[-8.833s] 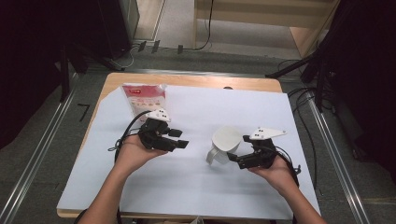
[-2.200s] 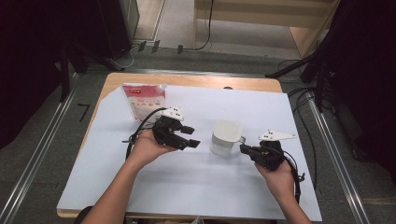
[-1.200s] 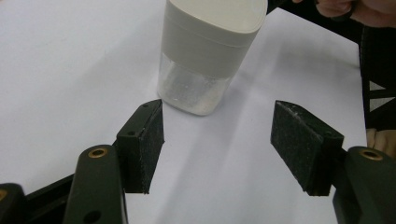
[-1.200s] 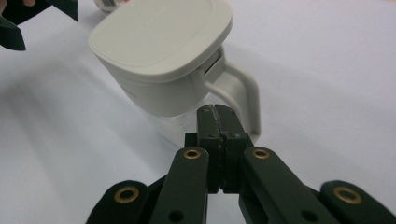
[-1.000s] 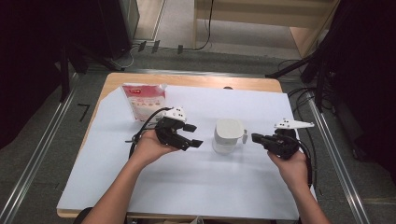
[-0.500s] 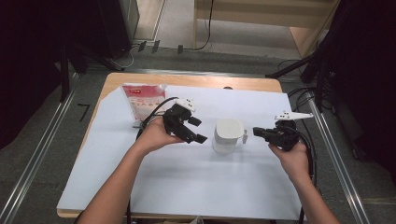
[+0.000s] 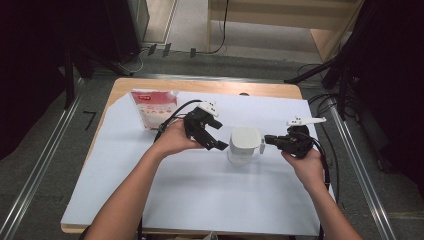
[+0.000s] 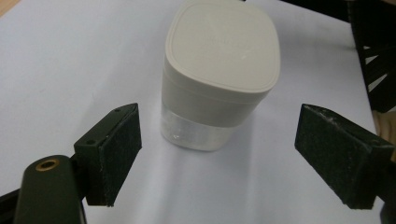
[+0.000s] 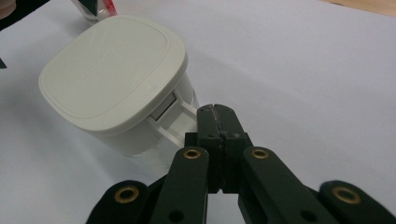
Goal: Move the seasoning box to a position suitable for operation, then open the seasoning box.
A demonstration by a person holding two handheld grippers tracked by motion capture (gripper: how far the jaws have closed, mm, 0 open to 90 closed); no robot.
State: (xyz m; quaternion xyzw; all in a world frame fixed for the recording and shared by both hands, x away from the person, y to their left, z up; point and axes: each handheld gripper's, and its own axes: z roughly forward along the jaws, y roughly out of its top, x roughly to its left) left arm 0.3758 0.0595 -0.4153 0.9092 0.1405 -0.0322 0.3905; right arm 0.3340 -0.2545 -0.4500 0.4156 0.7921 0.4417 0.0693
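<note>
A white lidded container (image 7: 244, 144) stands upright on the white sheet (image 7: 200, 190) that covers the counter (image 7: 150, 86), a little to the 3 o'clock side of the sheet's middle. Its lid (image 8: 223, 44) is cream, rounded and square, and the lower body below it is clear. A small latch tab (image 9: 175, 114) hangs from the lid's edge on the side facing 3 o'clock.

The right hand-held gripper (image 7: 270, 140) sits at the container's 3 o'clock, its jaws pressed fully together with nothing between them; in the right gripper view the closed tips (image 9: 215, 112) lie right at the latch tab, though whether they touch it cannot be told.

The left hand-held gripper (image 7: 216, 135) is at the container's 9 o'clock, just beside it. Its jaws have just been opening and now stand wide; in the left gripper view the container sits ahead of the two pads (image 8: 114, 154), clear of both, with nothing gripped.

Further out, toward 10 o'clock, a red and white packet (image 7: 154, 108) stands near the sheet's far corner, well apart from the container.
</note>
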